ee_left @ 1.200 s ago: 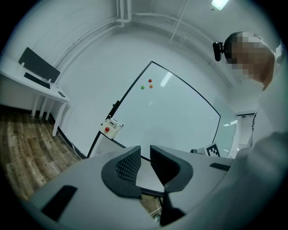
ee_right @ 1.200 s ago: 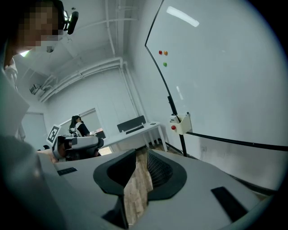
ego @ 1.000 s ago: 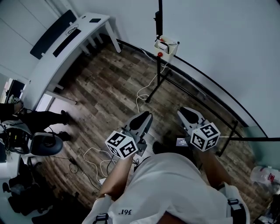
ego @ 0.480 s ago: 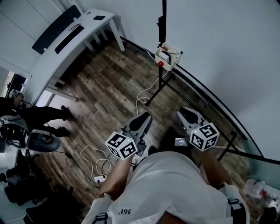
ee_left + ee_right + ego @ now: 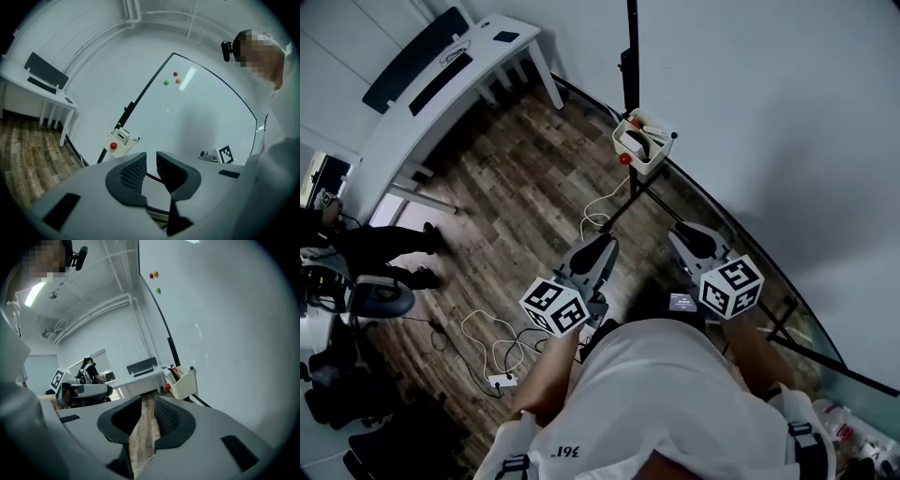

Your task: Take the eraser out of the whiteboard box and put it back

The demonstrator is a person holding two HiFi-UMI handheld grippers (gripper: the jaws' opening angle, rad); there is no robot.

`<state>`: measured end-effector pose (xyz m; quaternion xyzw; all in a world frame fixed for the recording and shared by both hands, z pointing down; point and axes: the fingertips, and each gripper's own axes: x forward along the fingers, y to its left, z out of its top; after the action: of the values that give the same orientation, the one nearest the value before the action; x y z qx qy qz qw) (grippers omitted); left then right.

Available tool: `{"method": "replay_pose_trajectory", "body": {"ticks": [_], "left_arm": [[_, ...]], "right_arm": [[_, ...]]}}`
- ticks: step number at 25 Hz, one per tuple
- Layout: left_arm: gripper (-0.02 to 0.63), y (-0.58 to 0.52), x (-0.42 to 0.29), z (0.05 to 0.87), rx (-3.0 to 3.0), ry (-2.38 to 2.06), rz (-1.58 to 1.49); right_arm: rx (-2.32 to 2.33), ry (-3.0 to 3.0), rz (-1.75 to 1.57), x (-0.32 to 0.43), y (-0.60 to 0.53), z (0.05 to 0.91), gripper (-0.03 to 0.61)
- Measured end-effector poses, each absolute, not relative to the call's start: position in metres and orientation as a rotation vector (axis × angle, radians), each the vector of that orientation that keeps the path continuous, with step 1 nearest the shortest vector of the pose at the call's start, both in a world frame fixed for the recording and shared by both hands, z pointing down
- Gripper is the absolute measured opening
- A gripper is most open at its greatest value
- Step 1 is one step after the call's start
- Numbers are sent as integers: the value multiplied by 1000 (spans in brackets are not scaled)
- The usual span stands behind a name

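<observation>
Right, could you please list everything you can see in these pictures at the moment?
whiteboard: one, white with a dark frame, on a black stand
magnets: three, red, orange and green, high on the whiteboard
whiteboard box: one, cream, hung at the board's lower edge, with dark items inside that are too small to tell apart
round knob: one, red, on the box's front
desk: one, white, far left by the wall
cable: one, white, on the wood floor below the box
power strip: one, white, on the floor at lower left
another person: one, in dark clothes, at the left edge
left gripper: grey, jaws slightly apart, nothing between
right gripper: grey, jaws slightly apart, nothing between
</observation>
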<state>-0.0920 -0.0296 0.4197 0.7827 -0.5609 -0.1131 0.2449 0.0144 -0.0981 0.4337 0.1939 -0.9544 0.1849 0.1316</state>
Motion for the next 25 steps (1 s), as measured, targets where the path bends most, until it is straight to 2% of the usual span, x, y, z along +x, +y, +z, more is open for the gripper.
{"method": "replay_pose_trajectory", "body": {"ticks": [12,25], "left_arm": [[54,-65,-91,426,2142,-1554,-266],[92,-82,-145,424,2213,-1442,-229]], "right_arm": [[539,-2788,505,8,-130,431,91],[694,-2730,558,-31,-132,433,91]]}}
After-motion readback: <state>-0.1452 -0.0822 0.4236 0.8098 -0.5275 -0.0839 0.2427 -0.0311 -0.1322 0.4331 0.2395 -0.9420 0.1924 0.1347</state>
